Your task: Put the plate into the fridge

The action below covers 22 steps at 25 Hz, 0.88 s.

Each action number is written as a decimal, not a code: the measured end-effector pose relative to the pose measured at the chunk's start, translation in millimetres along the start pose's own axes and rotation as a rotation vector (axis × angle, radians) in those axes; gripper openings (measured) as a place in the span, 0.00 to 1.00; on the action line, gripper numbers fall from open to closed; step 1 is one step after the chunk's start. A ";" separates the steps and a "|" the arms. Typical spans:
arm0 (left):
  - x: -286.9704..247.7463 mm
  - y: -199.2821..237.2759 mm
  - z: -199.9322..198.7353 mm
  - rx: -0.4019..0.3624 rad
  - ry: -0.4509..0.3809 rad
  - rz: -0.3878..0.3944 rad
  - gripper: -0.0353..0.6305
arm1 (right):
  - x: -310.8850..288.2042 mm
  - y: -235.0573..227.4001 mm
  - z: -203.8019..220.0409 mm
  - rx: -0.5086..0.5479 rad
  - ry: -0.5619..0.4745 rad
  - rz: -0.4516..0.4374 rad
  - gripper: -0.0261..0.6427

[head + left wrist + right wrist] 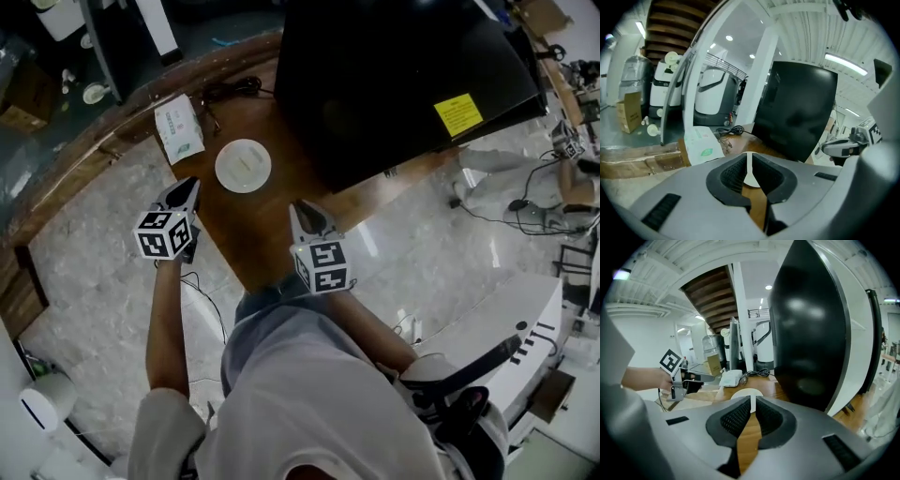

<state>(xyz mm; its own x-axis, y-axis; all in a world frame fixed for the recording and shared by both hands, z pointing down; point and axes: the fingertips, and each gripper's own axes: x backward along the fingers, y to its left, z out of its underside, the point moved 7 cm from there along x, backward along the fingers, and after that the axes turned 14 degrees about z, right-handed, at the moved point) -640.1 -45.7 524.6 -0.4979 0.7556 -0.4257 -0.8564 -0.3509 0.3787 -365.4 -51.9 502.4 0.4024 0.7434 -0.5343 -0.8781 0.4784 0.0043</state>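
Both grippers are closed and empty, each pair of jaws pressed together with nothing between them.

The plate point(243, 165) lies flat on the wooden table point(251, 234), toward its left edge and apart from both grippers. In the head view the left gripper point(190, 184) hangs over the table's left edge. Its tips point at the plate, which is near them, ahead and a little to the right. The right gripper point(299, 205) is over the middle of the table, nearer the person. The plate is ahead of it and to its left, somewhat farther off than from the left gripper.

In the left gripper view, the plate point(750, 176) shows as a pale sliver straight beyond the shut left gripper point(749, 161). In the right gripper view, the plate point(744, 392) sits just past the closed right gripper point(752, 404), slightly left of centre. The left gripper point(689, 376) is seen off to the left there, held in a hand point(644, 379).

The black fridge point(403, 80) stands at the table's right side. Its near left corner is just right of the plate, without touching it. A white packet point(178, 127) lies by the table's left edge, beyond the plate, and a dark cable point(231, 91) lies by the far edge.
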 end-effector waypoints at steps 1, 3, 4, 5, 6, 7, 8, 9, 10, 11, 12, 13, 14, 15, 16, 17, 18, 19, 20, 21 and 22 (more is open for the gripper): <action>-15.3 10.9 1.8 0.009 0.028 0.029 0.09 | -10.9 -1.5 3.8 -0.018 0.013 -0.001 0.07; -45.6 29.1 4.1 0.029 0.076 0.084 0.10 | -32.1 -4.0 10.3 -0.063 0.036 -0.013 0.13; -59.2 35.8 4.3 0.042 0.095 0.108 0.15 | -41.3 -4.8 12.3 -0.088 0.048 -0.023 0.24; -71.1 40.9 4.6 0.058 0.113 0.131 0.24 | -49.6 -5.5 13.7 -0.113 0.061 -0.032 0.26; -81.1 45.1 5.4 0.075 0.132 0.152 0.27 | -57.6 -5.9 14.8 -0.138 0.074 -0.039 0.28; -89.6 49.0 6.6 0.090 0.154 0.170 0.28 | -65.5 -6.0 16.0 -0.162 0.090 -0.045 0.29; -96.7 52.8 8.2 0.104 0.178 0.184 0.30 | -73.6 -5.8 17.7 -0.186 0.109 -0.049 0.29; -102.5 56.6 10.2 0.117 0.200 0.194 0.31 | -81.7 -5.6 20.1 -0.210 0.132 -0.055 0.29; -106.9 60.3 12.3 0.134 0.217 0.200 0.31 | -89.9 -5.5 23.4 -0.237 0.159 -0.061 0.30; -110.9 63.6 14.1 0.153 0.229 0.205 0.31 | -98.5 -5.9 27.7 -0.269 0.189 -0.069 0.30; -115.3 66.2 15.8 0.174 0.236 0.213 0.31 | -107.7 -7.3 32.7 -0.305 0.220 -0.076 0.30; -120.7 68.3 17.6 0.195 0.244 0.224 0.31 | -117.5 -9.7 38.1 -0.346 0.251 -0.082 0.30; -127.0 70.5 19.6 0.210 0.255 0.233 0.31 | -127.5 -12.7 43.5 -0.389 0.280 -0.087 0.30; -133.3 73.5 21.4 0.215 0.270 0.236 0.31 | -137.5 -15.9 49.0 -0.431 0.307 -0.091 0.30; -139.0 77.1 22.8 0.213 0.285 0.233 0.31 | -147.3 -19.1 54.5 -0.470 0.330 -0.092 0.30; -143.9 80.2 24.0 0.210 0.298 0.231 0.32 | -156.7 -22.1 59.6 -0.505 0.350 -0.092 0.30; -148.1 82.0 24.9 0.213 0.307 0.235 0.32 | -165.1 -24.5 63.8 -0.535 0.366 -0.091 0.30; -151.5 83.4 25.4 0.219 0.312 0.241 0.32 | -172.3 -26.2 67.3 -0.561 0.381 -0.091 0.30; -154.3 85.5 25.6 0.225 0.312 0.243 0.32 | -178.4 -27.2 69.9 -0.582 0.393 -0.091 0.30; -156.9 87.6 25.8 0.230 0.313 0.243 0.32 | -183.4 -27.9 71.8 -0.601 0.403 -0.093 0.30; -159.9 89.1 26.2 0.232 0.317 0.246 0.32 | -187.4 -28.3 73.0 -0.617 0.409 -0.094 0.30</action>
<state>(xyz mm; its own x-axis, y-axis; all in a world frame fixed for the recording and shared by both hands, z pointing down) -633.3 -183.3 648.0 -0.7306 0.4465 -0.5166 -0.6723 -0.3384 0.6584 -397.1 -170.7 664.2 0.4607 0.4213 -0.7812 -0.8787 0.0925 -0.4684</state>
